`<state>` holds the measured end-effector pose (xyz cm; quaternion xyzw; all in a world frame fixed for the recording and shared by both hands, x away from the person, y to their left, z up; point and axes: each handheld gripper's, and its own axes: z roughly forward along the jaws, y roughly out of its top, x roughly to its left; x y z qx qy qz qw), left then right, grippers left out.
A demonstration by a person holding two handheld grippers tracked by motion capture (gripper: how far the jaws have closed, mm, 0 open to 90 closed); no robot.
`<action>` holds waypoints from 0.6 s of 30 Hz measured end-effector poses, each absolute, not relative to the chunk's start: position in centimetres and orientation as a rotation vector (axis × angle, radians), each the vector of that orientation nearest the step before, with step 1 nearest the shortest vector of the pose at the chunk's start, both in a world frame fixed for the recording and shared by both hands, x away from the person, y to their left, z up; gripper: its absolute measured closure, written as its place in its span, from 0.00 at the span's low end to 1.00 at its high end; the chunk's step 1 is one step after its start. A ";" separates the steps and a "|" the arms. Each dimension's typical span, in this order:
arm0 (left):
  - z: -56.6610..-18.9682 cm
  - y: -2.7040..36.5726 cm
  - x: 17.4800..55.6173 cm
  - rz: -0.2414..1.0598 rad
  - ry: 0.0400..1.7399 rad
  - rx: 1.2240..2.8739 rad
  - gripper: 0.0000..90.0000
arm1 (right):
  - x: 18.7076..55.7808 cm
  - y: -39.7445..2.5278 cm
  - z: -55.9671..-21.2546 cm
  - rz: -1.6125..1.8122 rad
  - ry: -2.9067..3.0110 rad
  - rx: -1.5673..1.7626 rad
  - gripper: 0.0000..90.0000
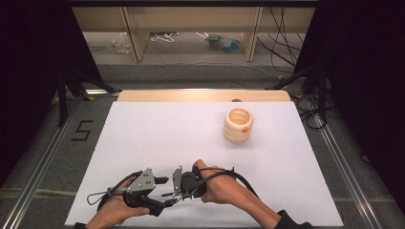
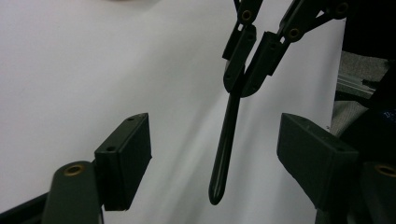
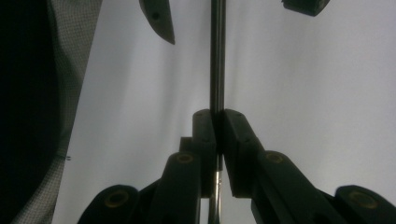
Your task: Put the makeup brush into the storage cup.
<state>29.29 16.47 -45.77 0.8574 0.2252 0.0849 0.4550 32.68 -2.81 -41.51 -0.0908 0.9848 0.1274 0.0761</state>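
Nearest us, our right gripper [image 3: 218, 140] pinches a thin black rod [image 2: 224, 154] whose long axis points toward 9 o'clock, between our left gripper's [image 2: 215, 154] wide-open jaws.

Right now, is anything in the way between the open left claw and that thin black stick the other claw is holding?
Nothing visible. The stick hangs in the gap between the left claw's open jaws, over bare white table, pinched by the right claw.

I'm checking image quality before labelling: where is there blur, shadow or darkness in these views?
High view: dark side edges, evenly lit white table. Left gripper view: own jaws soft, faint shadows beside the black rod. Right gripper view: rod sharp, left edge dark, streaky shadows on the table.
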 end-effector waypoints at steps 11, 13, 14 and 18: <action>-45.8 16.2 29.2 0.162 0.539 2.126 0.39 | 32.3 -2.5 -41.5 0.372 2.940 -0.321 0.93; -45.8 16.2 29.2 0.166 0.534 2.139 0.41 | 32.2 -2.4 -41.5 0.371 2.942 -0.319 0.93; -45.7 16.2 29.2 0.165 0.529 2.146 0.42 | 32.2 -2.4 -41.5 0.369 2.940 -0.331 0.93; -45.8 16.1 29.1 0.143 0.531 2.139 0.47 | 32.1 -2.3 -41.6 0.376 2.946 -0.328 0.93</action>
